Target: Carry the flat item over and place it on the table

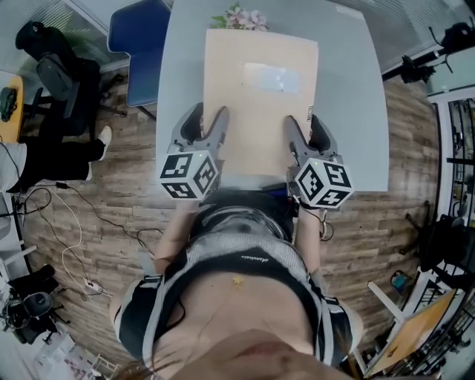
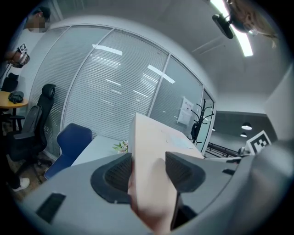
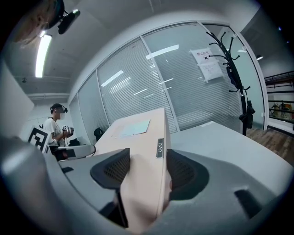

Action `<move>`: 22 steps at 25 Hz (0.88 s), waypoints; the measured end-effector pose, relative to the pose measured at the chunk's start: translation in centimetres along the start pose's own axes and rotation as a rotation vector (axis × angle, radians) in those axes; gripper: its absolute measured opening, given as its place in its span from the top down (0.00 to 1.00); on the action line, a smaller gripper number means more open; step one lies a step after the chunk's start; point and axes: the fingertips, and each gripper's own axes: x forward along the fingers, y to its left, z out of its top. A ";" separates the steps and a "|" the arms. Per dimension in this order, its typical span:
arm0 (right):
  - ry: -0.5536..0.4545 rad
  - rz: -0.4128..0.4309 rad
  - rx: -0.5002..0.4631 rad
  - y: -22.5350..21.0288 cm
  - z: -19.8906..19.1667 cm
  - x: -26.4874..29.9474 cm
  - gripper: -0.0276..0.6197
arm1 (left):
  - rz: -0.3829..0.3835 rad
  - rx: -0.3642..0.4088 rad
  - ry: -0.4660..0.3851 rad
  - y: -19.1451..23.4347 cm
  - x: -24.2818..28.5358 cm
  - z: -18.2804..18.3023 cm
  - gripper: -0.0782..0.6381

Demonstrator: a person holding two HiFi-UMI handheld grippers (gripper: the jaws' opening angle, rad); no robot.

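Note:
A flat tan cardboard box (image 1: 260, 96) with a pale label on top is held level over the grey table (image 1: 356, 111). My left gripper (image 1: 212, 125) is shut on the box's near left edge, and my right gripper (image 1: 301, 128) is shut on its near right edge. In the left gripper view the box (image 2: 149, 156) fills the gap between the jaws (image 2: 148, 172). The right gripper view shows the same box (image 3: 142, 156) pinched between its jaws (image 3: 146, 170), with a small label on its side. Whether the box touches the table I cannot tell.
A small bunch of flowers (image 1: 241, 18) lies at the table's far edge, just past the box. A blue chair (image 1: 138, 52) stands at the table's left, with a black office chair (image 1: 59, 82) further left. Cables run over the wooden floor (image 1: 96, 215). Another person (image 3: 57, 126) stands by the glass wall.

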 end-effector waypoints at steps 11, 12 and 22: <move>0.111 -0.016 0.037 -2.5 -4.9 2.5 0.56 | 0.035 -0.044 0.107 1.8 2.4 -5.6 0.58; 0.122 -0.018 0.041 -2.8 -5.4 2.8 0.56 | 0.037 -0.050 0.118 2.0 2.7 -6.1 0.58; 0.221 -0.037 0.071 -5.3 -10.8 5.2 0.56 | 0.069 -0.074 0.215 3.7 4.9 -11.7 0.58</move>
